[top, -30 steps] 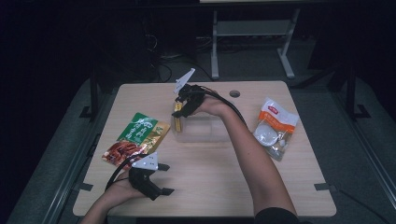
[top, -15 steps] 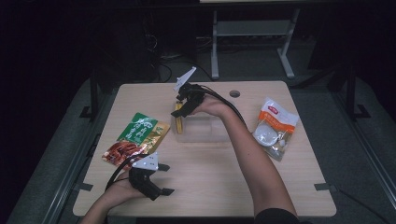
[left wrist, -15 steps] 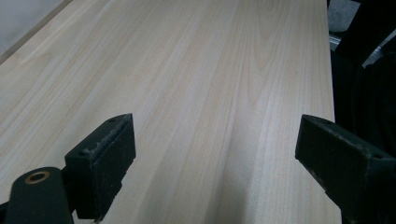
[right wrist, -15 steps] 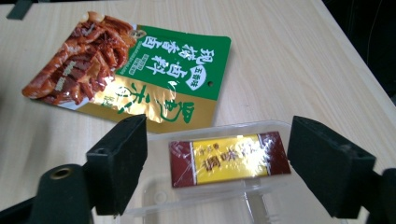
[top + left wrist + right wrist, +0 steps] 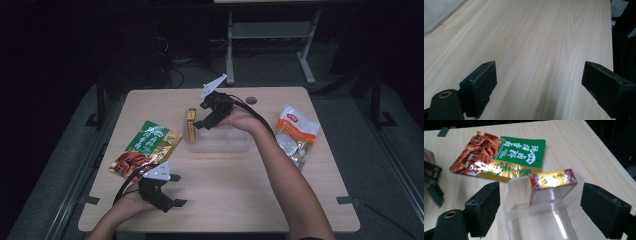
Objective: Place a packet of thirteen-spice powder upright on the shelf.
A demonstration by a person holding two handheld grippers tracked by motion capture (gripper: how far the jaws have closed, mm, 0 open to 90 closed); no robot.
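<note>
Yellow-and-red box [image 5: 191,125] stands on end in the clear plastic tray [image 5: 220,145] at the table's [image 5: 240,200] centre, leaning against the tray's nine o'clock wall. In the right gripper view the box [image 5: 552,185] sits between the two black pads without touching either.

Going from nine o'clock to three o'clock: the left hand [image 5: 125,206] comes in from the six o'clock edge, its forearm cut off by the frame. It rests low on the wood, and the left gripper [image 5: 172,192] points toward three o'clock with its jaws spread wide on nothing; the left gripper view has bare wood grain between the pads. Just above, toward eleven o'clock of that hand, lies the green snack pouch [image 5: 146,150], flat, its near corner covered by the gripper's grey plate.

The right forearm runs from six o'clock up to the tray, wrist bent, and the right gripper [image 5: 200,120] hangs over the tray's far rim just beside the box. Its jaws have just been opening and stand apart, free of the box. The tray's clear walls are hard to trace, and the arm hides part of it.

At three o'clock lies a white-and-orange bag [image 5: 295,135], well apart; its print is too small to read.
</note>
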